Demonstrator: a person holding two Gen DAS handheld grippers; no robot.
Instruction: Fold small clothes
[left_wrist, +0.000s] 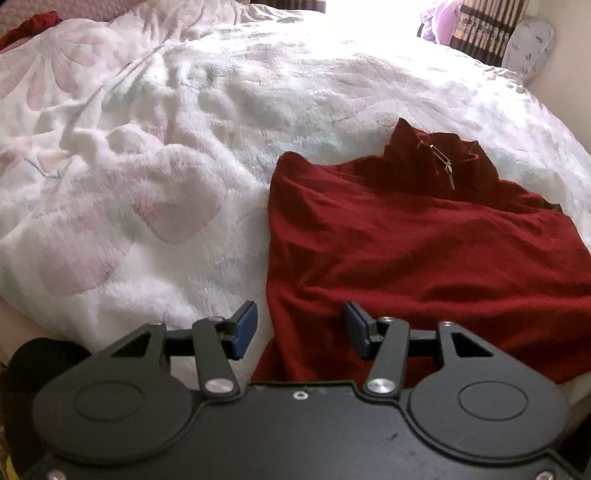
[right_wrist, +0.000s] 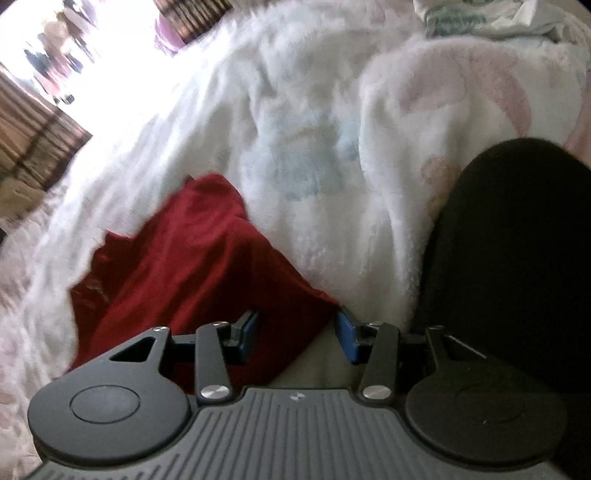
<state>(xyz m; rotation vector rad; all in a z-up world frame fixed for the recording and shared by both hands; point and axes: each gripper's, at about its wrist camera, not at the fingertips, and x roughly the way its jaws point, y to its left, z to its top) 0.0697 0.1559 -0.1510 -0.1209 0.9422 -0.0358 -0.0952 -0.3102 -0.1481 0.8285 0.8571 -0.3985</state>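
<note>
A dark red zip-neck top (left_wrist: 406, 243) lies partly folded on the white floral bedspread (left_wrist: 147, 166), its collar and silver zip pull (left_wrist: 448, 171) pointing away from me. My left gripper (left_wrist: 301, 328) is open over the garment's near left edge, with red cloth between the blue pads but not pinched. In the right wrist view the same red top (right_wrist: 192, 258) runs from the middle down to my right gripper (right_wrist: 299, 332), which is open with a cloth corner lying between its pads.
A black rounded shape (right_wrist: 517, 258) fills the right side of the right wrist view, close to the gripper. Another red cloth (left_wrist: 35, 24) lies at the bed's far left. Striped curtains (left_wrist: 480, 29) and a pale pillow (left_wrist: 528, 48) stand beyond the bed.
</note>
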